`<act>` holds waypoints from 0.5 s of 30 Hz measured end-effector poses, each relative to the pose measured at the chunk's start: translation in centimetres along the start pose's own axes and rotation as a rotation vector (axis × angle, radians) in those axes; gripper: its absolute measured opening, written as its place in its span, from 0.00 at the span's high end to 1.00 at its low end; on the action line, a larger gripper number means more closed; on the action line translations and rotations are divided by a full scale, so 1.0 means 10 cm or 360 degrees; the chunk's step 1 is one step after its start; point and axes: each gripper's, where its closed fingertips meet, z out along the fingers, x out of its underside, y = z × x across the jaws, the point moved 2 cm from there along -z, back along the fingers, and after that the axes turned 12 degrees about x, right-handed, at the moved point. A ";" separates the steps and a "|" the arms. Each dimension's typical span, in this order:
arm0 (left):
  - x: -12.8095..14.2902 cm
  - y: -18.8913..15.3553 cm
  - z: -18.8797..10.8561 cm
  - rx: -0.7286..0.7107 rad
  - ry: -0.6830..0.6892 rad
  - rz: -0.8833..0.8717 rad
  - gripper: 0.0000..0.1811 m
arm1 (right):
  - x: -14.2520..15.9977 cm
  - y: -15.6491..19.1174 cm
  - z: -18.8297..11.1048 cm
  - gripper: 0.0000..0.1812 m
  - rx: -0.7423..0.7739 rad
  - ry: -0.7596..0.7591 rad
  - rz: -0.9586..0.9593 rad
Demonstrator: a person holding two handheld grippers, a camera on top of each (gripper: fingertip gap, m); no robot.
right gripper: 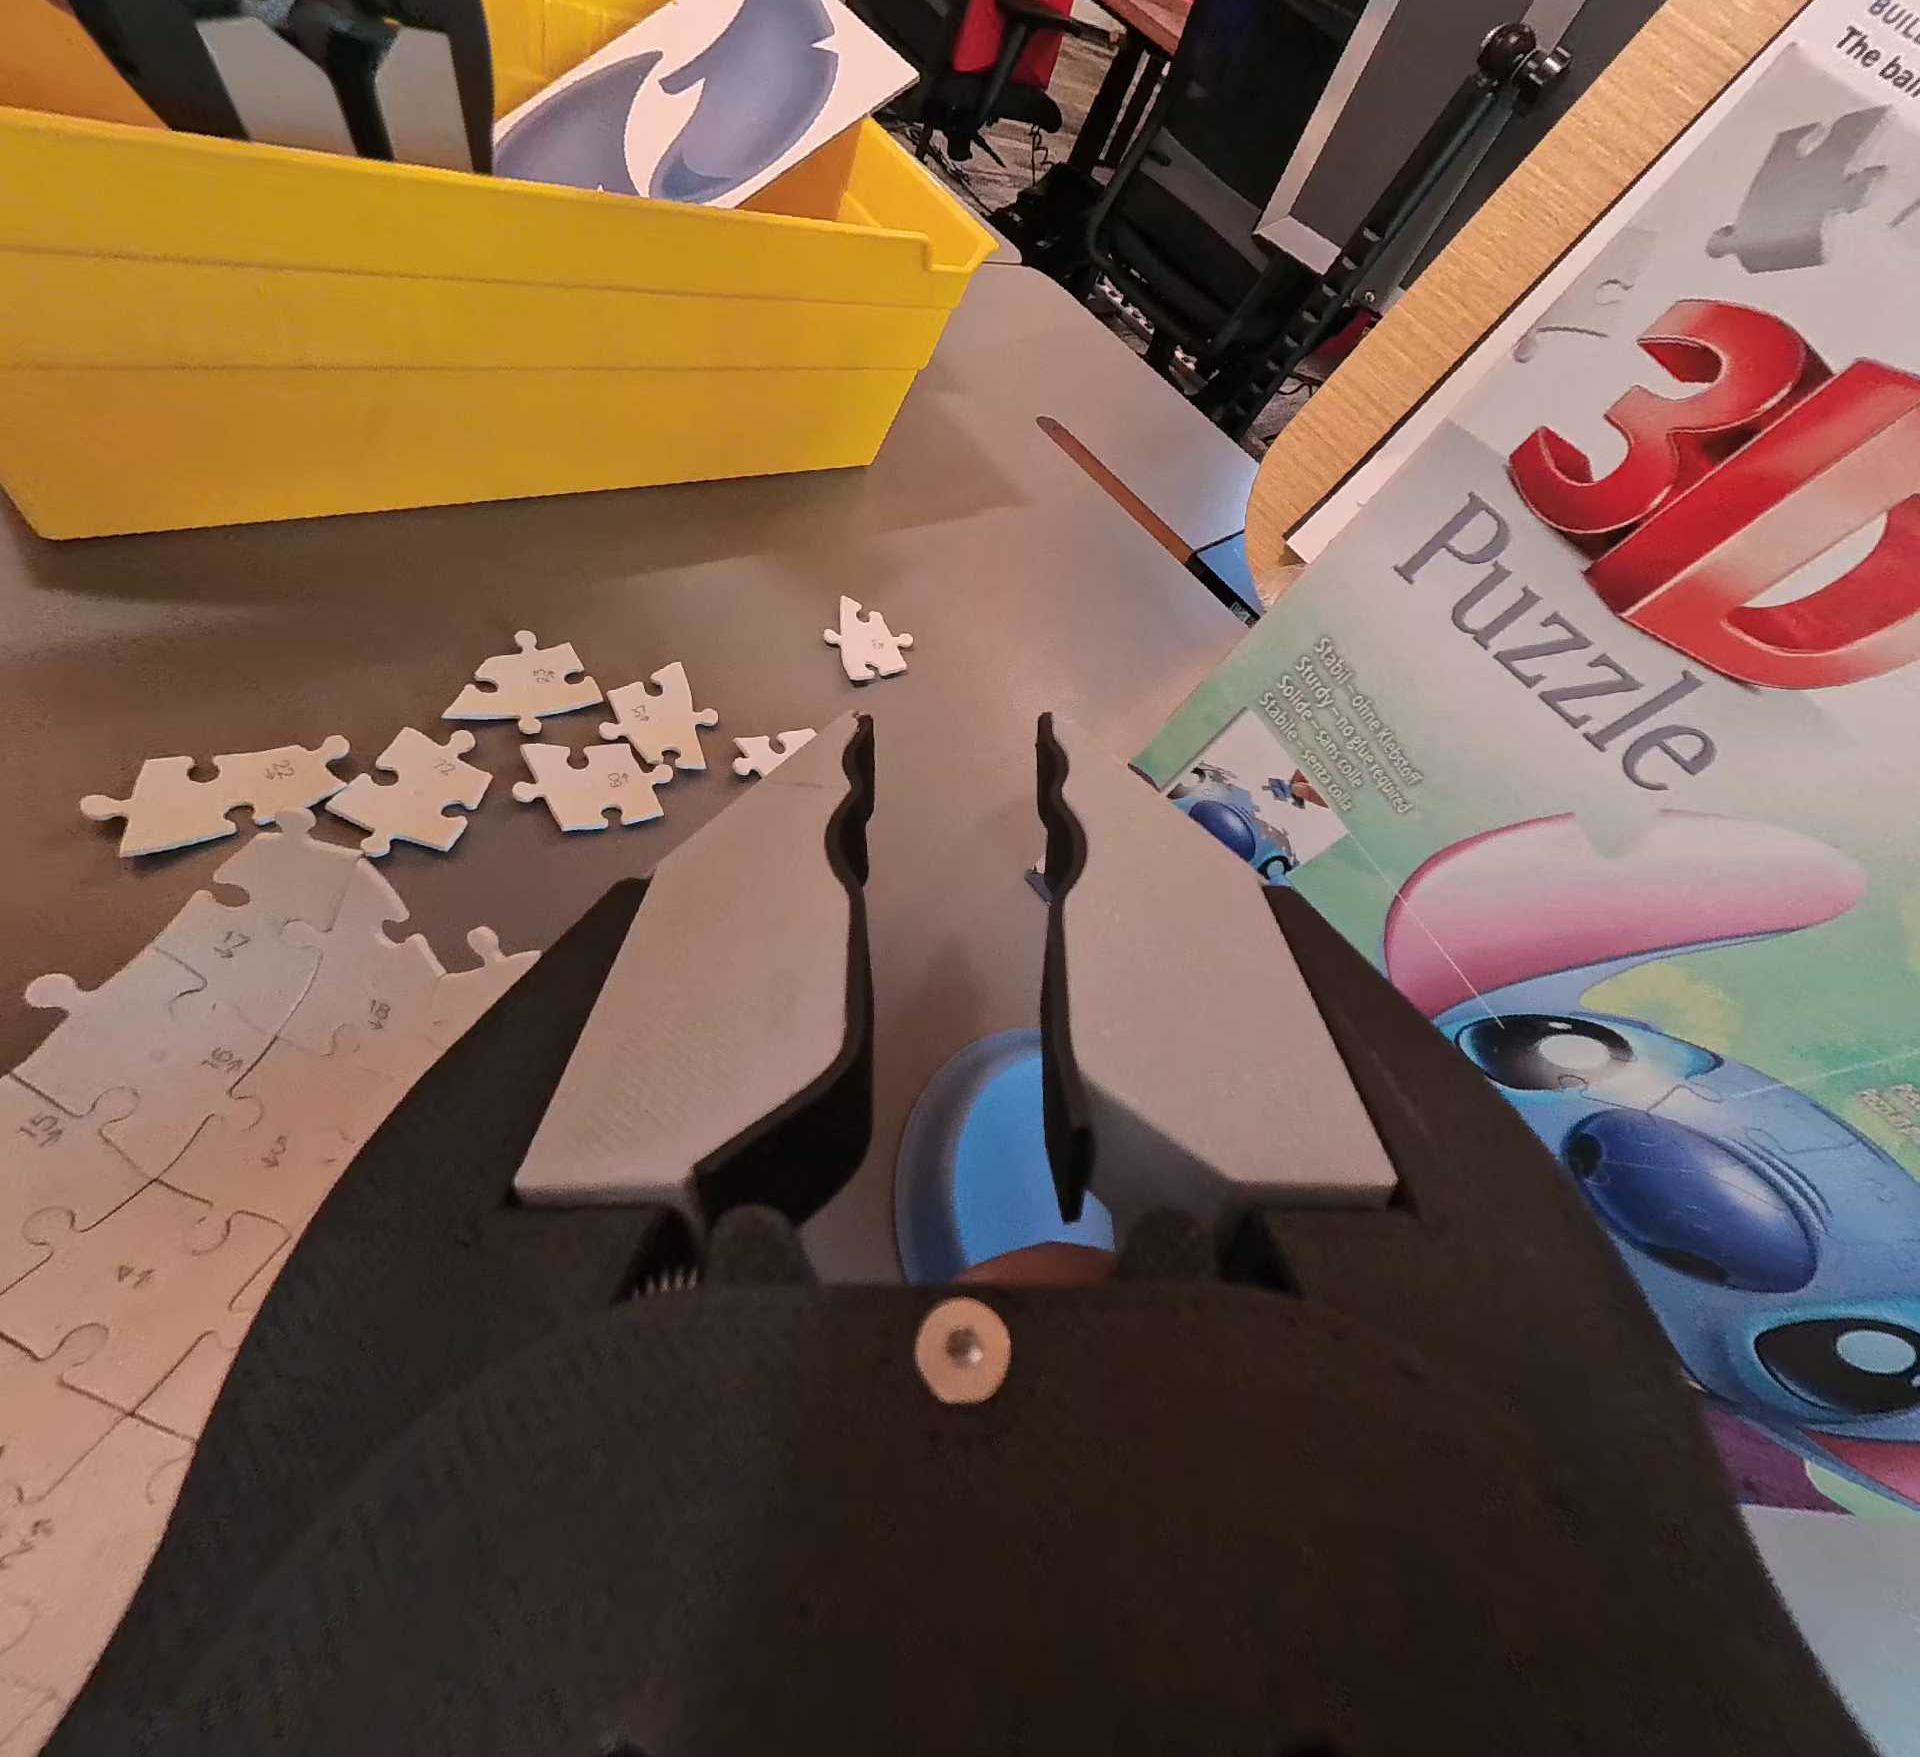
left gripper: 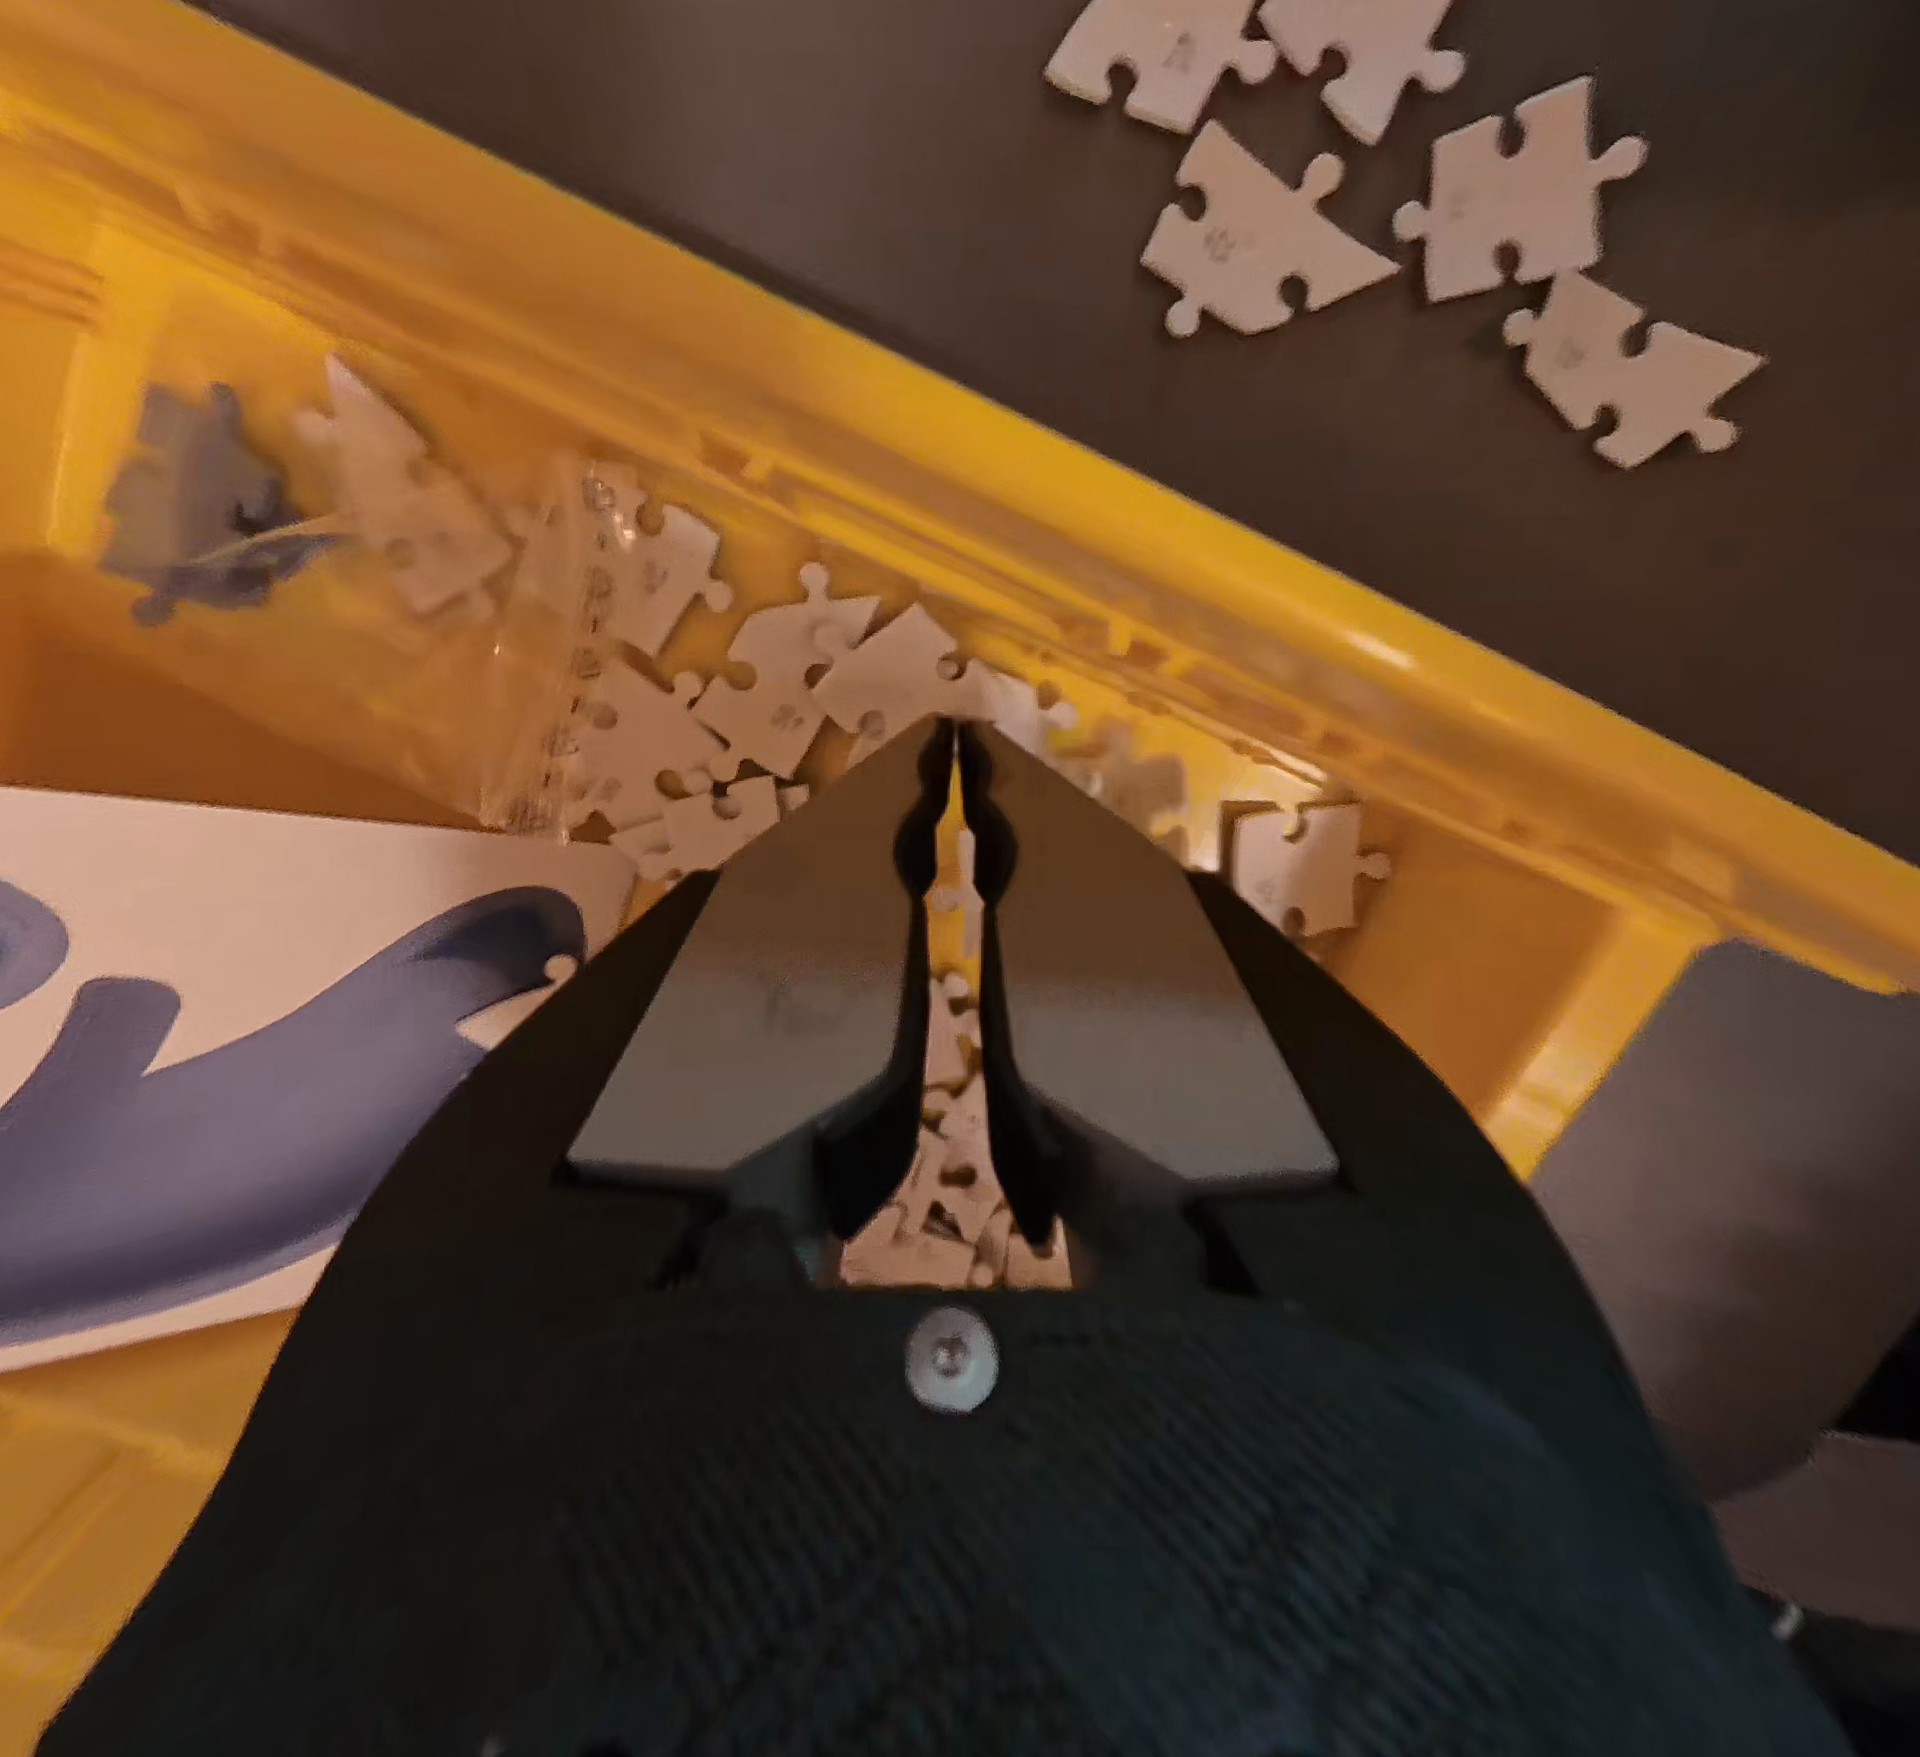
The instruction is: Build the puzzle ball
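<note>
My left gripper [left gripper: 954, 733] reaches into the yellow bin [left gripper: 1039, 554] and is shut, its tips pinched on the edge of a white puzzle piece [left gripper: 904, 658] among several loose pieces by the bin wall. It also shows in the right wrist view [right gripper: 358, 107] at top left. My right gripper [right gripper: 951, 741] is open and empty above the grey table. A blue round stand [right gripper: 971, 1157] lies under its fingers. A curved assembled puzzle section [right gripper: 156, 1136] lies face down at left. Several loose pieces [right gripper: 592, 777] lie ahead of it and also show in the left wrist view [left gripper: 1351, 97].
The yellow bin [right gripper: 468, 336] also holds a white card with blue shapes [right gripper: 707, 86], seen in the left wrist view [left gripper: 208, 1084], and a clear plastic bag [left gripper: 561, 647]. The puzzle box [right gripper: 1558, 928] leans at the right. Chairs and desks stand beyond the table. The left gripper's tips are roughly 20 cm from the right gripper's.
</note>
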 end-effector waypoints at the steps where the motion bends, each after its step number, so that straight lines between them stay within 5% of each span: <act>1: 0.03 0.03 0.00 -0.0025 0.0026 -0.0015 1.00 | -0.01 0.00 0.00 0.85 0.0002 -0.0004 0.0002; 6: 0.31 0.18 -0.08 -0.0102 0.0191 -0.0149 1.00 | 0.01 -0.01 0.01 0.85 0.0002 0.0003 0.0018; 15: 0.32 0.19 -0.09 -0.0032 0.0131 -0.0206 1.00 | -0.02 -0.03 -0.01 0.85 0.0017 -0.0020 0.0020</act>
